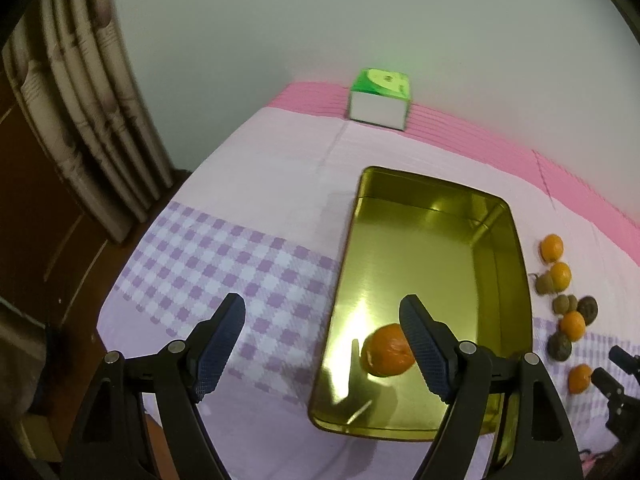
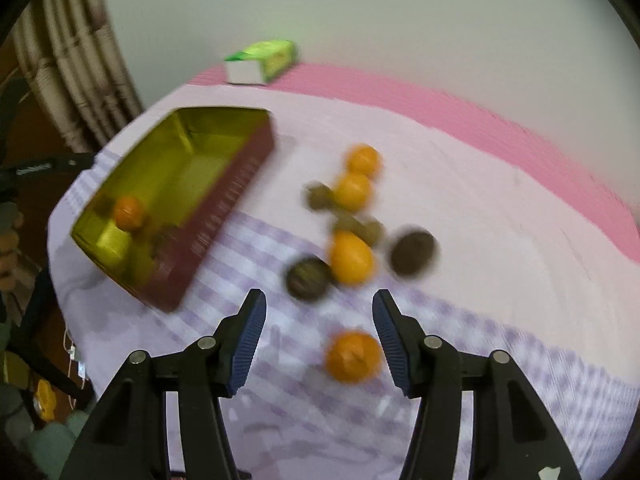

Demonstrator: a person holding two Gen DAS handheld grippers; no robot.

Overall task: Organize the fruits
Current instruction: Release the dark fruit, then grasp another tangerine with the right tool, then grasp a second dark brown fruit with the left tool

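One round orange mandarin (image 2: 353, 356) sits, blurrily, between our right gripper (image 2: 319, 340)'s parted, empty jaws, so we risk nudging it away, while our left gripper (image 1: 322, 346) hangs wide and empty over the shiny gold metal tin (image 1: 420, 264).

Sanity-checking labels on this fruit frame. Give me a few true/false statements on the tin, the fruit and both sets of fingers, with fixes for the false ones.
1. One orange lies inside the gold tin. True.
2. The left gripper is shut on that orange. False: its fingers stand open, holding nothing.
3. Several oranges and darker fruits lie on the cloth outside the tin. True.
4. The right gripper grips an orange. False: its fingers are open, and the nearest loose orange lies on the cloth.
5. The green box sits inside the tin. False: it stands beyond it, near the wall.
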